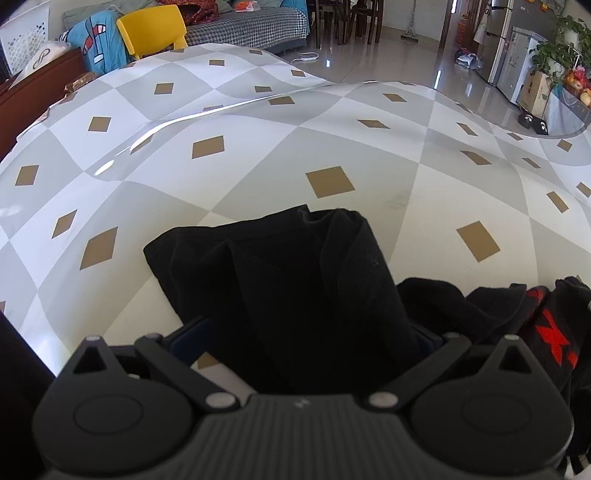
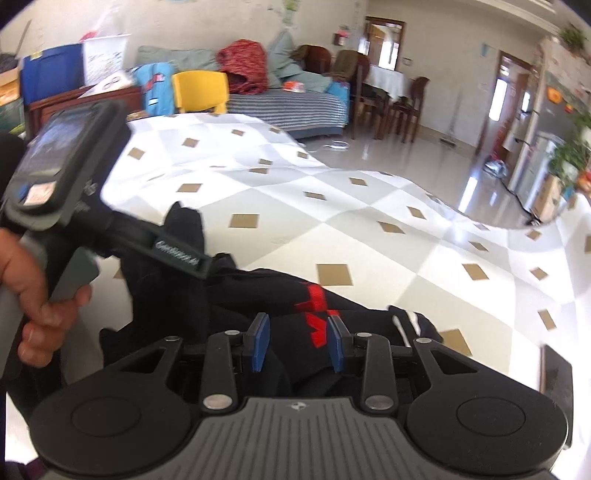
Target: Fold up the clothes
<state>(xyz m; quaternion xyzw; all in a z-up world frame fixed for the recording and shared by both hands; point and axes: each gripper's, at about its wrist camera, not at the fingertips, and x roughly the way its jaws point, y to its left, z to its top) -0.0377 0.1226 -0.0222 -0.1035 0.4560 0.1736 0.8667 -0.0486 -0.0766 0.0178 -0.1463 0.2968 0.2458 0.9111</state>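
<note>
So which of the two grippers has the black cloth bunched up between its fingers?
The left gripper: black garment fills its gap and hides the pads. The right gripper stands open, blue pads bare.

We see a black garment (image 1: 280, 280) with red lettering (image 1: 554, 339) on it, lying on a table cover (image 1: 258, 155) checked in white and pale grey, each square set with a small tan diamond. The right gripper (image 2: 298, 341) is black with blue pads (image 2: 260, 341) on a grey ribbed body. Behind the table stand a yellow chair (image 1: 153, 27) and a sofa (image 1: 255, 24) under a black-and-white houndstooth throw, with a blue cloth (image 1: 99, 40) printed in red and white beside the chair.
</note>
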